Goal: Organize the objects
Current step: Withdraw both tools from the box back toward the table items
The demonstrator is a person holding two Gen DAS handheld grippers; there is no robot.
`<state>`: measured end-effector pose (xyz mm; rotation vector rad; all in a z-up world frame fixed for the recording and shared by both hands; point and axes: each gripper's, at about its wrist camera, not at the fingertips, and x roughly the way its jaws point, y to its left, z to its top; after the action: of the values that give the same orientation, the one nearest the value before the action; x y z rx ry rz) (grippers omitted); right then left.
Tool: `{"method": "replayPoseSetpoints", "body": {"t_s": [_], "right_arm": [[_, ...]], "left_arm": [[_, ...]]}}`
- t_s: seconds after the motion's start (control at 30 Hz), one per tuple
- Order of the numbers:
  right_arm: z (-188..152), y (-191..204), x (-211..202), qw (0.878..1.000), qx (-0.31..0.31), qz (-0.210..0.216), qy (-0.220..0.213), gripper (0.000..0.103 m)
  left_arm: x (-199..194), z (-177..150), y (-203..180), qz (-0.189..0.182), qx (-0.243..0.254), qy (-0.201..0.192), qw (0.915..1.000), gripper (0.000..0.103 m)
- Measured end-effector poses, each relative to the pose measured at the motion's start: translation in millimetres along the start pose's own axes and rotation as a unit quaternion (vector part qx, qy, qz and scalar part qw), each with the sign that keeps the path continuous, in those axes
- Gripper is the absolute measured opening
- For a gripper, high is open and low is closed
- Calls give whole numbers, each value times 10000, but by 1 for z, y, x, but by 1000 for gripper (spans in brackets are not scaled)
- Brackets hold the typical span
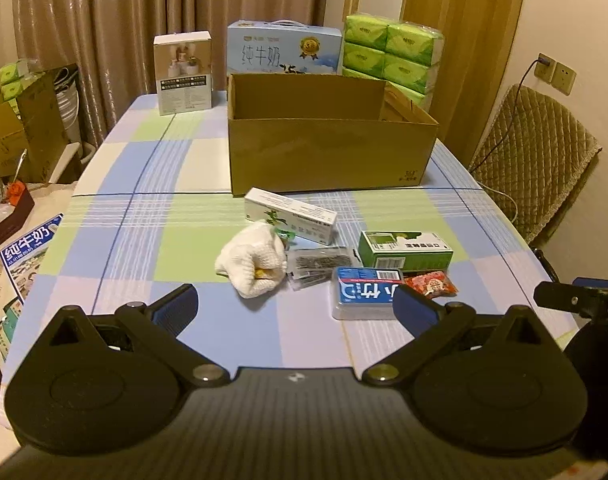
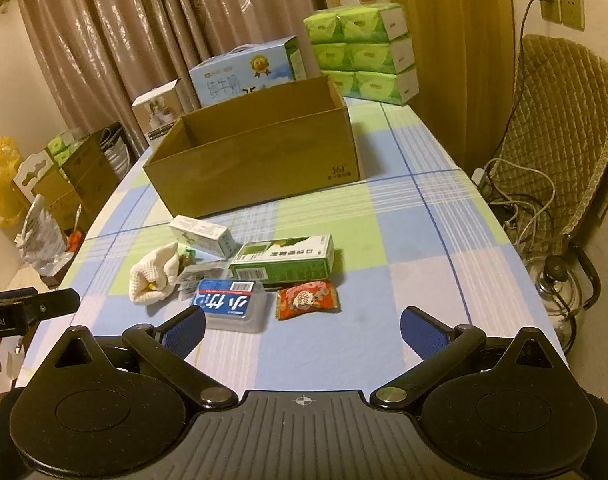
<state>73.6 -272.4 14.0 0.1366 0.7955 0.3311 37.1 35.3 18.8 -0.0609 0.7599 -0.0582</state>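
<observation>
A small heap lies on the checked tablecloth in front of an open cardboard box. In it are a white cloth, a white-green carton, a green box, a blue-labelled clear case, a red snack packet and a clear bag of dark pins. My left gripper hovers open, just short of the cloth and the case. My right gripper is open too, near the case and packet, with nothing between its fingers.
At the table's far end stand a white product box, a blue milk carton and stacked green tissue packs. A padded chair with cables is on the right. Cartons and bags crowd the floor on the left.
</observation>
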Motion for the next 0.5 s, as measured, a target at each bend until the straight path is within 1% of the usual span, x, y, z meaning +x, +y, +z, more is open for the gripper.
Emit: {"method": "replayPoseSetpoints", "body": {"t_s": [0.23, 0.5], "right_arm": [[-1, -5, 7, 10000, 52, -44, 38, 101], [1, -19, 20, 9997, 154, -184, 71, 101]], "left_arm": [[11, -2, -12, -46, 85, 88, 9999, 102], [38, -6, -26, -123, 157, 261, 9995, 102]]}}
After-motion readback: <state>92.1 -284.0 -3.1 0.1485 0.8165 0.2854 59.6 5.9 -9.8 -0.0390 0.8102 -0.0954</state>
